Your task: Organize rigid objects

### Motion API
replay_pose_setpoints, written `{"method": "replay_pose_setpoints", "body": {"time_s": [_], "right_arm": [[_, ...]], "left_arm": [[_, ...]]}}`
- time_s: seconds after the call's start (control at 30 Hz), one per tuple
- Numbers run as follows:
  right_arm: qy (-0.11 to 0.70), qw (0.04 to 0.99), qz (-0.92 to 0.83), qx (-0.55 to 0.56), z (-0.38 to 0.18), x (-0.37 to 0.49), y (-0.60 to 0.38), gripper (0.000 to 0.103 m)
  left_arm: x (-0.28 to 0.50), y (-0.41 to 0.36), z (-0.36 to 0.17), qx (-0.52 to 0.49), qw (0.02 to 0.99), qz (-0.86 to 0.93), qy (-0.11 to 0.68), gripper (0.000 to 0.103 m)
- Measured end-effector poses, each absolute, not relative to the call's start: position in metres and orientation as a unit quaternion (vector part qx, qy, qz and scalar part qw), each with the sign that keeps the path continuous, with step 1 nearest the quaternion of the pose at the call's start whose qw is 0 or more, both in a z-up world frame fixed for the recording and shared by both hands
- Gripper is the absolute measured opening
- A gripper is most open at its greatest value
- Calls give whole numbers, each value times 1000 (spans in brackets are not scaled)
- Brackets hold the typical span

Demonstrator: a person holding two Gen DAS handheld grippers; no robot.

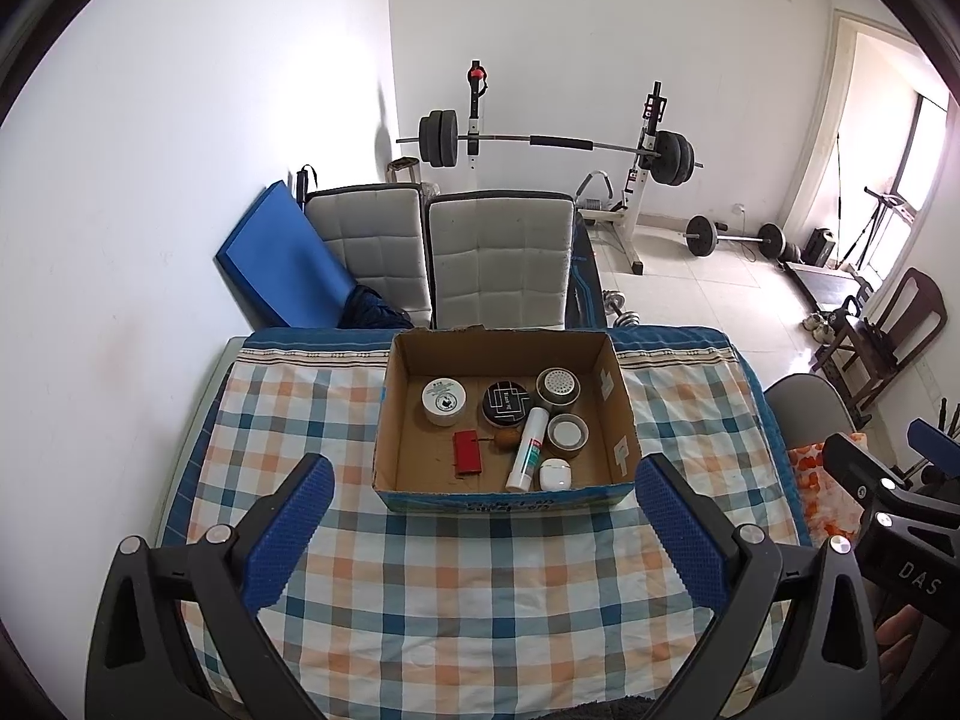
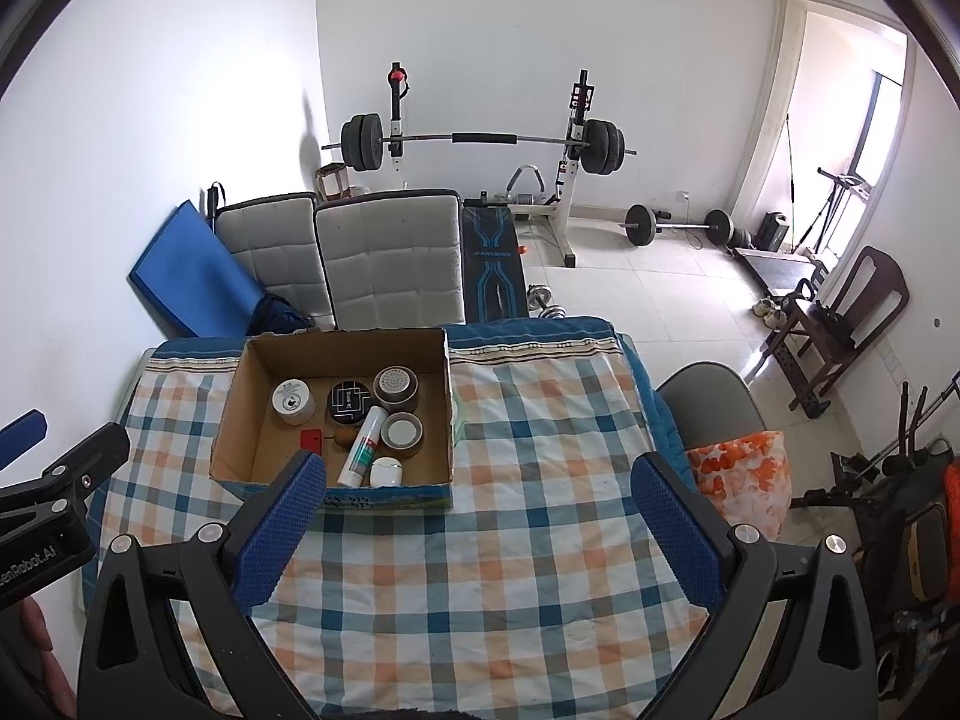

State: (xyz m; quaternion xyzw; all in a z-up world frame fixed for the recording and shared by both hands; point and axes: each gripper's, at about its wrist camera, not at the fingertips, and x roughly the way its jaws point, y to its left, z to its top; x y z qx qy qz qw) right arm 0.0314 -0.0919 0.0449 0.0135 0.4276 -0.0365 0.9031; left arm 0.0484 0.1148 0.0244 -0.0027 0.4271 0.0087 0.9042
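Both the left gripper (image 1: 485, 483) and right gripper (image 2: 479, 483) hover empty, jaws spread wide. Mid-frame, the cardboard box (image 1: 618, 420) corrals jars, a tube (image 1: 528, 450) and a red case (image 1: 467, 452), likely gathered for sorting.

The right gripper (image 2: 474, 501), black with blue ribbed pads, hangs with its jaws spread wide and empty above a blue, orange and white checked tablecloth (image 2: 510, 540). Ahead on the left stands an open brown cardboard box (image 2: 240, 420), holding a white round jar (image 2: 292, 401), a black round tin (image 2: 350, 402), a white tube (image 2: 362, 447) lying flat and a small red flat piece (image 2: 311, 440).
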Motion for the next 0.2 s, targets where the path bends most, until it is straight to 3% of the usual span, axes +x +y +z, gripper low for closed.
{"method": "replay_pose_setpoints", "body": {"time_s": [0.2], "right_arm": [[429,903,-37,13,43,31,-92,103]], "left_arm": [[50,118,25,-1,905,7,425,103]]}}
